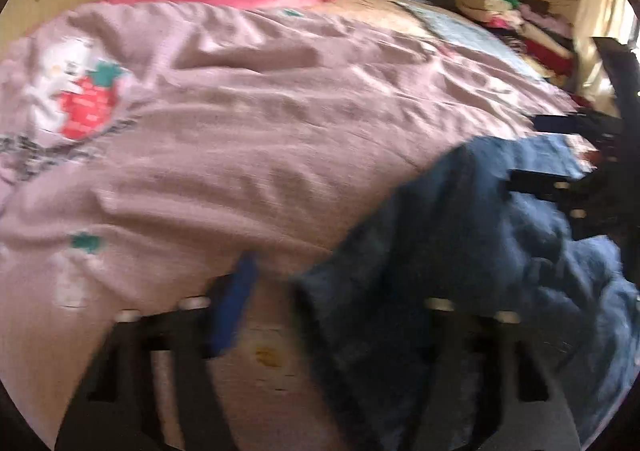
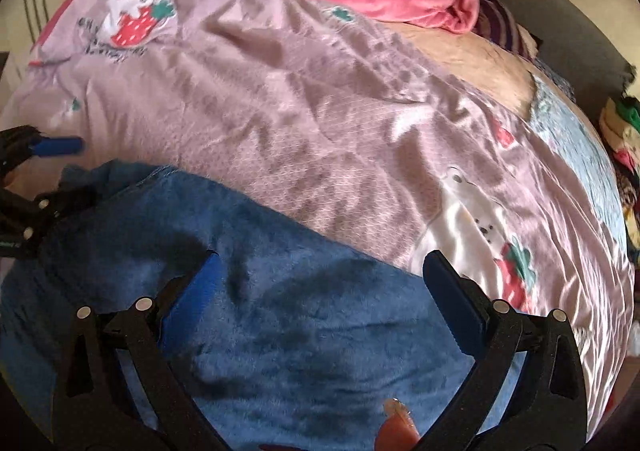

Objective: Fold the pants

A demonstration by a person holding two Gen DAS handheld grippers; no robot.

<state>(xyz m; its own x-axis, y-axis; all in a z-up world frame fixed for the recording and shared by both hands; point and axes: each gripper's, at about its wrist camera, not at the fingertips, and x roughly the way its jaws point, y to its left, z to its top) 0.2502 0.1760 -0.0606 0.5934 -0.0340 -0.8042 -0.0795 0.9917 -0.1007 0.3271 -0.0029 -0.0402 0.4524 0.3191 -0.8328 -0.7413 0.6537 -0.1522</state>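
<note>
Below both tools, blue fleece pants (image 2: 256, 291) lay bunched on a bed covered by a lilac strawberry-print blanket (image 2: 300, 123). The right tool (image 2: 320, 275) hovered over the pants, spread wide, holding nothing. The left tool (image 1: 328, 315) was blurred; whether it gripped the pants was unclear.

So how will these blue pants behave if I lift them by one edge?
Probably floppy: the blue pants lie bunched in soft folds on the lilac bedsheet. The plush-looking pile suggests some weight, so they would likely sag and drag rather than slide.
</note>
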